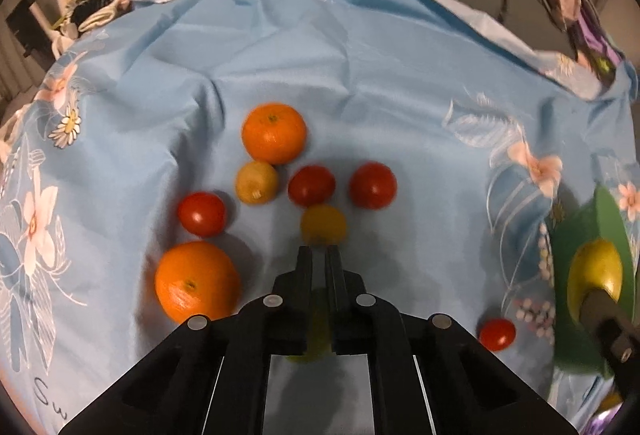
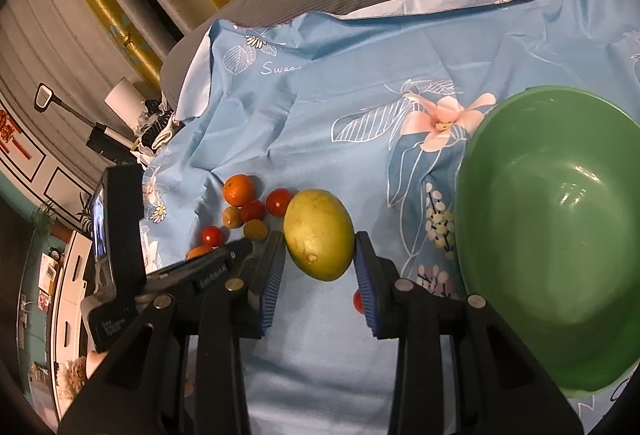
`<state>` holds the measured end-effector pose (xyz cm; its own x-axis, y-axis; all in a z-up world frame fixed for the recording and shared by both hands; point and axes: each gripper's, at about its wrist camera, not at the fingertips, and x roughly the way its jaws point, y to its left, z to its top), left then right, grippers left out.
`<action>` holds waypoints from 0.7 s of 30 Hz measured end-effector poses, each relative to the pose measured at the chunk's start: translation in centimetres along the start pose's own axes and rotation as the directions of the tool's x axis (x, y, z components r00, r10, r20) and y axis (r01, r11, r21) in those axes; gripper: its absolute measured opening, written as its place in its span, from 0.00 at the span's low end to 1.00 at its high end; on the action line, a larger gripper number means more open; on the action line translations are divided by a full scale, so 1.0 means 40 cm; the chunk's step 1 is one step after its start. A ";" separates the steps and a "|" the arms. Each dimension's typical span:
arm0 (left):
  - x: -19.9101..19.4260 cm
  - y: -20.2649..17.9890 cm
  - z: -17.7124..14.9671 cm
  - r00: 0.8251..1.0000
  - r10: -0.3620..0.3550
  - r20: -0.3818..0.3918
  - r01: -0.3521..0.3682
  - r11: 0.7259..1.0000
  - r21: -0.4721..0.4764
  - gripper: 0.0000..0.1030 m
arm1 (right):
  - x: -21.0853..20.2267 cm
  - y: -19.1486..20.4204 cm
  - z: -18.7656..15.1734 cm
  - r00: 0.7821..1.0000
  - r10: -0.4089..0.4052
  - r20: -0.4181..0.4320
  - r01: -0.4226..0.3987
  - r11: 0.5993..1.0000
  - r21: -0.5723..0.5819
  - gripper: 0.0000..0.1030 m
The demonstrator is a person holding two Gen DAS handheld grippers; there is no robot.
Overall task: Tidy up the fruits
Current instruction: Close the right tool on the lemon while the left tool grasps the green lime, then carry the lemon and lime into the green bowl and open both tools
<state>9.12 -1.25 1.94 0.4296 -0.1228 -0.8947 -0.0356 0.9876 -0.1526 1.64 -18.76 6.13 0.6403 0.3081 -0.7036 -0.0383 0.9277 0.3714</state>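
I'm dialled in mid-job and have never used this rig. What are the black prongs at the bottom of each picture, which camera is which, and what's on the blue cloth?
The prongs are two hand-held grippers; each carries a fisheye camera looking along its own fingers. In the left wrist view, the left gripper has its jaws nearly together, with something yellowish between them that I cannot identify. Ahead on the flowered blue cloth lie two oranges, several red tomatoes and small yellow fruits. In the right wrist view, the right gripper holds a large yellow-green fruit between blue pads, lifted beside an empty green bowl.
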 end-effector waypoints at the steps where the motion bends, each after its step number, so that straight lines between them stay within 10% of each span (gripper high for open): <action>1: -0.003 0.003 -0.006 1.000 -0.012 -0.010 0.011 1.000 -0.012 0.06 | -0.001 0.000 0.000 1.000 0.000 0.000 0.000 1.000 -0.001 0.35; 9: -0.053 0.005 -0.023 0.999 -0.039 0.018 0.038 0.999 0.023 0.09 | -0.010 0.002 0.000 1.000 -0.001 0.012 0.001 1.000 -0.002 0.35; 14: -0.063 0.020 -0.019 0.998 -0.051 0.033 0.050 0.999 0.016 0.40 | -0.013 0.005 -0.001 1.000 0.001 0.014 -0.001 1.000 -0.008 0.35; 21: 0.002 0.019 -0.016 0.994 -0.104 -0.042 0.104 0.995 0.006 0.41 | -0.018 0.006 0.000 1.000 0.007 0.015 -0.007 1.000 -0.009 0.35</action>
<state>8.55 -0.56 1.48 0.3928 -0.2287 -0.8907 0.0144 0.9700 -0.2427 1.17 -18.77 6.71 0.6516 0.3112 -0.6918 -0.0498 0.9276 0.3703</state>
